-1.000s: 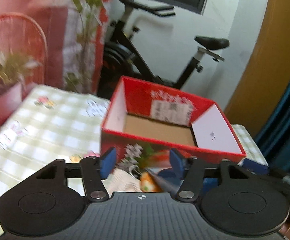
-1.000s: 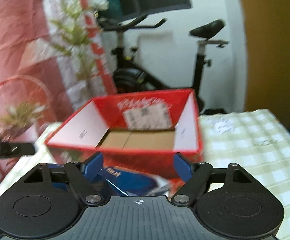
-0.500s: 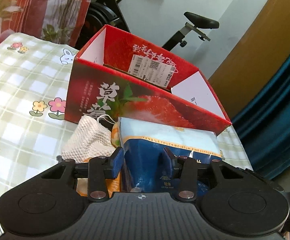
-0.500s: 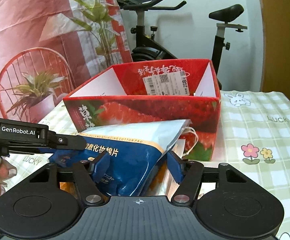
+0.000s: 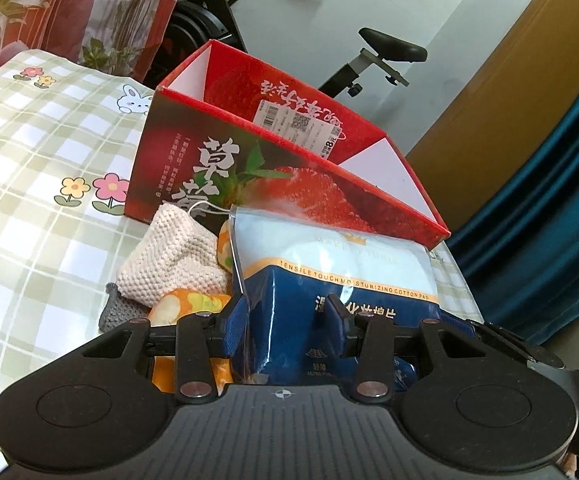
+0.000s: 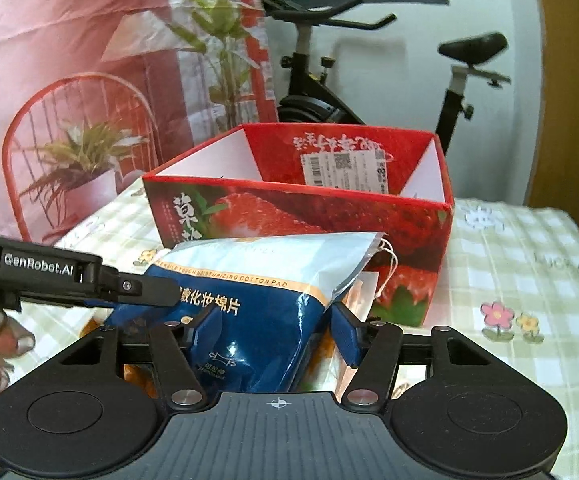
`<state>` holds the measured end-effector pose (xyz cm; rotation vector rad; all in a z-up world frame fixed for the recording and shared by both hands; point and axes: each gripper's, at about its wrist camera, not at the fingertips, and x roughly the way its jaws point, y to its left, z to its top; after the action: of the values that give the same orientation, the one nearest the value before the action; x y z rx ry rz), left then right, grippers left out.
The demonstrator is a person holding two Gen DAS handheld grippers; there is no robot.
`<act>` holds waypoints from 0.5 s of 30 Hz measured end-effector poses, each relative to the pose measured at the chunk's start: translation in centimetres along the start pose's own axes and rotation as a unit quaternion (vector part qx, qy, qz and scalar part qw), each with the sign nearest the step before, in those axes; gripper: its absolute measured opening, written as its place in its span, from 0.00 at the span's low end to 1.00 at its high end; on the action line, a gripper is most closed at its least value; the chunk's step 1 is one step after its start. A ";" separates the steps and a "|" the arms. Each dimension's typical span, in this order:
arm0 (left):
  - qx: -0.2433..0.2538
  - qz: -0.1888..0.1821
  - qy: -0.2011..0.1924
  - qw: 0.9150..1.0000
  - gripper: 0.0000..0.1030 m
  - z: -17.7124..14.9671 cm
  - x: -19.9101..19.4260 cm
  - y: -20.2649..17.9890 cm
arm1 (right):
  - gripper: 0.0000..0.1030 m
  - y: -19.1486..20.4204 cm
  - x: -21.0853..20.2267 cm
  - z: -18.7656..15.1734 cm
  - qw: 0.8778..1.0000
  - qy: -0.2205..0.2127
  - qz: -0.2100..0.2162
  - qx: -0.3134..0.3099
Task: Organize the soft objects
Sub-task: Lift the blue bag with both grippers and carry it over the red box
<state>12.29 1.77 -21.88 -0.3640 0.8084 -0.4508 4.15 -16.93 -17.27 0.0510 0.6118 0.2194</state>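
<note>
Now both grippers are closing in on the cotton-pad bag [image 5: 329, 280] lying in front of the red box [image 5: 273, 168].

Left gripper [image 5: 289, 312] is pinching a fold at the bag's near end; right gripper [image 6: 273, 324] is straddling its other end, jaws narrowing, the right pad seemingly not yet touching. Best to seat both grips before lifting, then clear the box's front wall. Bag is glossy, blue and white, puffy, resting on the table [image 5: 29, 184] beside a knitted cloth [image 5: 169, 256].
</note>
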 end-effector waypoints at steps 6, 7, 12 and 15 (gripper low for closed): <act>0.001 -0.008 0.004 1.000 0.44 -1.1 -0.3 -0.1 | 0.50 0.2 -0.3 0.0 1.000 0.001 0.006 -0.001; 0.000 -0.010 0.005 1.000 0.44 -1.1 -0.4 -0.1 | 0.50 0.2 -0.4 0.0 1.000 0.001 0.007 -0.001; -0.006 -0.013 -0.006 1.000 0.43 -1.2 -1.0 -0.1 | 0.48 0.5 -1.0 0.0 1.000 -0.004 0.009 -0.004; -0.002 -0.020 -0.014 1.000 0.43 -1.2 -1.5 -0.3 | 0.48 0.7 -1.7 0.3 1.000 -0.013 0.009 -0.008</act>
<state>10.40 2.11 -21.54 -0.3906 0.7764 -0.4800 2.86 -16.59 -16.02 0.0432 0.5833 0.2417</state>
